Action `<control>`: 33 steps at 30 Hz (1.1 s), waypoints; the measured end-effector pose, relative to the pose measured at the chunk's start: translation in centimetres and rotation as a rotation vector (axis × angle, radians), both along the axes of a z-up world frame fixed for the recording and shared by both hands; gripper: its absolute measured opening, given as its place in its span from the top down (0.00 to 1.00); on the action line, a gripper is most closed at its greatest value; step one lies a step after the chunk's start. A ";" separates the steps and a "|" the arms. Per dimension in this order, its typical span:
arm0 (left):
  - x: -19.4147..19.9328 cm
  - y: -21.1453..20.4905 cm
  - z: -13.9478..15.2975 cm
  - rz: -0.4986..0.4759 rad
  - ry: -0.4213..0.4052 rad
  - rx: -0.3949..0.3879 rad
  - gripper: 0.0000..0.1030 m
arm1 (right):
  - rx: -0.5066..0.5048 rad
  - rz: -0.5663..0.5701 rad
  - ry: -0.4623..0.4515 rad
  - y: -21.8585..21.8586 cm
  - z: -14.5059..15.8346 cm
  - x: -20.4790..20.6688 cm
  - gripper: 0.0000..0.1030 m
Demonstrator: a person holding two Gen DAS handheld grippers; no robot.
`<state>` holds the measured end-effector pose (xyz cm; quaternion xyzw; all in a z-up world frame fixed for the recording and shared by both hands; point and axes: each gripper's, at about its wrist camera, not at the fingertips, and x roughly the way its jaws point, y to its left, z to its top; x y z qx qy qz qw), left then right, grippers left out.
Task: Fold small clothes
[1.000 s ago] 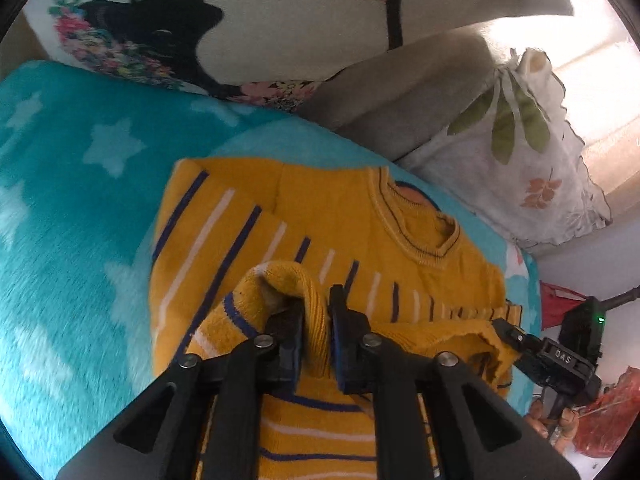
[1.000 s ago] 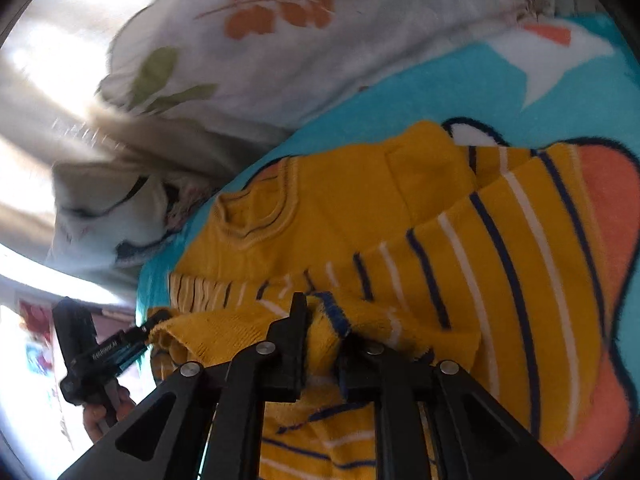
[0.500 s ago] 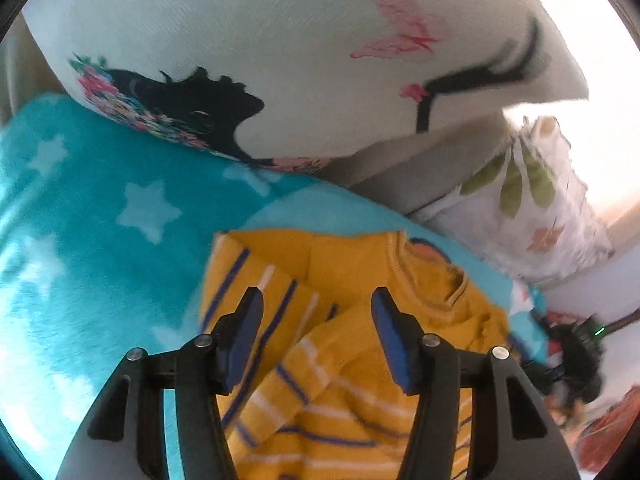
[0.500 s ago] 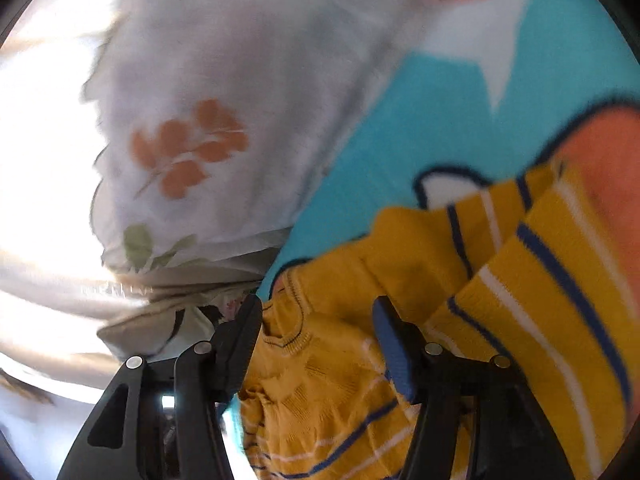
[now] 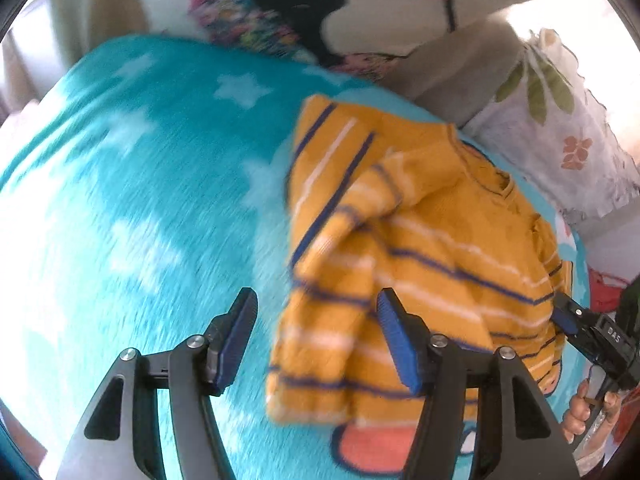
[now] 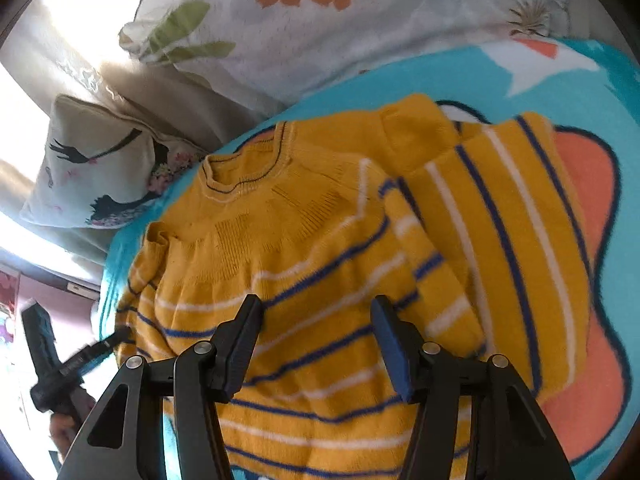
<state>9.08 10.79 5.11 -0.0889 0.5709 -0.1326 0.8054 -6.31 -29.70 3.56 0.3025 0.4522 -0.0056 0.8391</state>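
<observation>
Both tools angled down, agape above sweater (image 6: 304,240).

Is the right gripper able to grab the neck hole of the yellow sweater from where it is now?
Probably yes. The right gripper has its jaws open over the yellow sweater, and the collar lies uncovered straight ahead with nothing between.

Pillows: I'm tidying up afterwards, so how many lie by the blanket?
2: a leaf-print pillow behind the sweater, and a bird-print pillow beside it. More may be hidden.
</observation>
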 end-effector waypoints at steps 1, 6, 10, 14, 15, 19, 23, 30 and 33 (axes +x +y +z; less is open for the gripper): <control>-0.4 0.5 0.0 0.015 0.002 -0.004 0.41 | -0.010 -0.002 -0.005 -0.4 0.4 -1.2 0.41; -3.5 2.2 0.4 0.077 -0.010 0.012 0.41 | -0.050 -0.021 -0.015 -1.1 1.4 -5.0 0.41; -6.1 2.0 1.9 0.086 -0.061 0.035 0.41 | -0.087 -0.027 -0.005 -1.5 1.0 -8.2 0.41; -8.9 1.5 3.7 0.083 -0.128 0.044 0.41 | -0.111 -0.022 0.019 -1.7 0.0 -11.6 0.41; -9.5 1.3 4.2 0.082 -0.145 0.050 0.41 | -0.110 -0.023 0.022 -1.7 -0.2 -12.2 0.41; -12.0 0.3 6.4 0.094 -0.252 0.118 0.41 | -0.110 -0.023 0.016 -1.6 -0.5 -14.6 0.41; -14.7 -0.5 9.0 0.120 -0.414 0.171 0.07 | -0.137 -0.004 -0.009 -1.1 0.0 -16.4 0.41; -16.8 -0.7 10.6 0.124 -0.437 0.203 0.02 | -0.134 0.003 -0.003 -0.9 -1.0 -18.6 0.40; -16.8 -0.3 9.3 0.120 -0.366 0.166 0.02 | -0.117 -0.008 0.013 -1.1 -1.9 -19.6 0.40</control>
